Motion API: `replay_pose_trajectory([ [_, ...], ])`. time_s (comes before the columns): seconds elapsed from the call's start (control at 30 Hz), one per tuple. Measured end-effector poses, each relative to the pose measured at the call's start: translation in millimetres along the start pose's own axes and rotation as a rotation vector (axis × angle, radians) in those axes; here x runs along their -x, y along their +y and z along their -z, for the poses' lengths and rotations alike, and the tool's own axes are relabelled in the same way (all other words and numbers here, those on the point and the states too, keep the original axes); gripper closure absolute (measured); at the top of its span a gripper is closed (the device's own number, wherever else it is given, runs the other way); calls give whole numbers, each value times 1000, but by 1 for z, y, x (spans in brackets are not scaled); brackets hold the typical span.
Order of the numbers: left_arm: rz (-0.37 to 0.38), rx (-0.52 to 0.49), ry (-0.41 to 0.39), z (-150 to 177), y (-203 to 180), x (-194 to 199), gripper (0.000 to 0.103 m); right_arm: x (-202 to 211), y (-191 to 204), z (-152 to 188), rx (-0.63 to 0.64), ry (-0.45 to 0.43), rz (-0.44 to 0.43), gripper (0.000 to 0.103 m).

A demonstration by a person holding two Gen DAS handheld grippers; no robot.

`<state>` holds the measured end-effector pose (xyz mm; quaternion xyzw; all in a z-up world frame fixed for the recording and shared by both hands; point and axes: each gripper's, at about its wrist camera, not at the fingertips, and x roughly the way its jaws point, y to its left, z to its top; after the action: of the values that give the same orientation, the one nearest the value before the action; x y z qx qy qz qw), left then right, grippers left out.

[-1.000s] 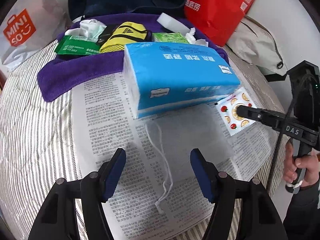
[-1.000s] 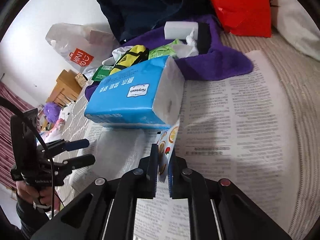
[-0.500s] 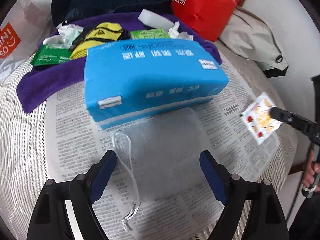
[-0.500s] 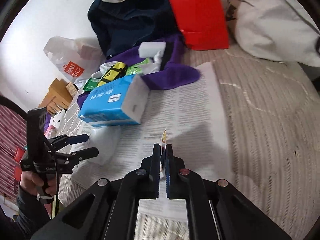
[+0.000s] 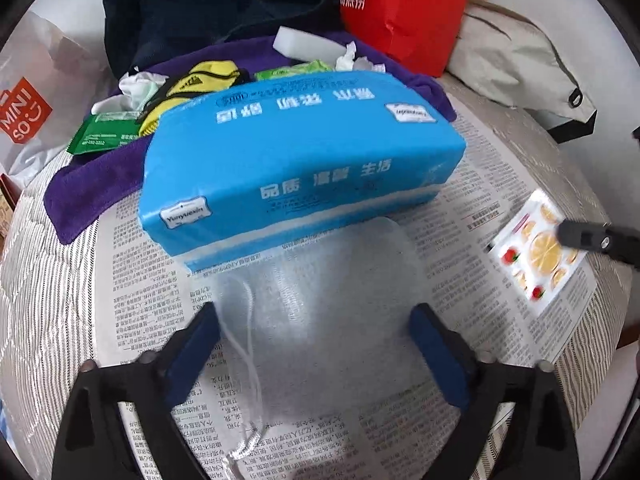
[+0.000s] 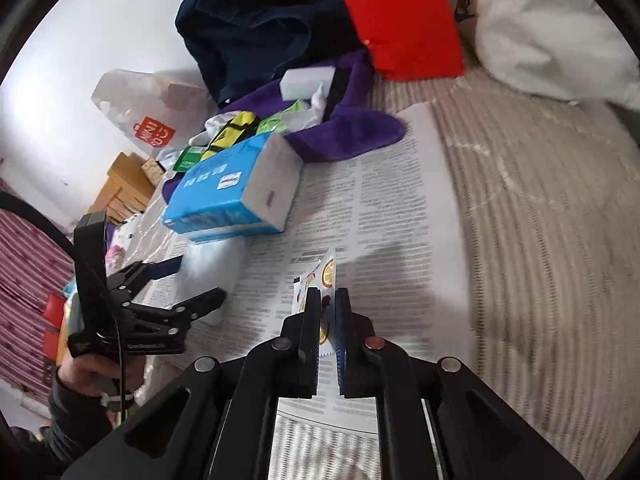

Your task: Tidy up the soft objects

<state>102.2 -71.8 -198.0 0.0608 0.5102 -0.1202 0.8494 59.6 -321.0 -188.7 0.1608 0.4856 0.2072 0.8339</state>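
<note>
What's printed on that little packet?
Orange slices and strawberries on the white packet; clearest in the left wrist view.

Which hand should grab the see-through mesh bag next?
Left. The left tool already straddles the mesh bag, jaws closing but not pressing it. The right tool is busy, shut on the fruit-print packet.

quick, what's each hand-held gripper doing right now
Left hand-held gripper: jaws closing around the white mesh pouch, pads not yet pressing it.
Right hand-held gripper: shut on the fruit-print sachet.
</note>
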Motion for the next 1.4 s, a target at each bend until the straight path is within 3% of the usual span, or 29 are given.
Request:
replay_pose_trajectory([
  [0.1,0,5,-26,1,0,6,51,-12,3,0,-7,37,-16,92],
  [0.27,32,1,-34,-2,6,9,91,-28,9,2,-12,92,-45,89],
  [0.37,61,32,-27,-4,16,8,94,-34,12,2,-7,111,-42,86],
  [0.43,93,60,-26,-1,24,10,94,-34,16,0,-6,121,-50,77],
  [0.5,83,55,-26,1,26,11,94,-33,21,-1,3,132,-44,59],
  [0.53,78,57,-28,3,28,13,94,-32,25,-1,21,131,-24,53],
  [0.6,80,63,-23,7,33,15,94,-31,39,0,81,120,56,32],
  [0.67,77,71,-22,9,37,16,94,-34,51,4,132,121,124,22],
  [0.8,81,83,-20,13,48,19,94,-48,68,10,198,130,223,13],
  [1.03,80,102,-26,22,64,25,94,-67,84,19,262,100,388,11],
  [1.17,89,104,-28,27,67,27,94,-66,84,23,264,64,399,12],
  [1.23,97,107,-30,29,67,27,94,-64,84,24,265,42,396,20],
  [1.4,107,112,-34,30,68,27,94,-59,89,25,261,27,390,55],
])
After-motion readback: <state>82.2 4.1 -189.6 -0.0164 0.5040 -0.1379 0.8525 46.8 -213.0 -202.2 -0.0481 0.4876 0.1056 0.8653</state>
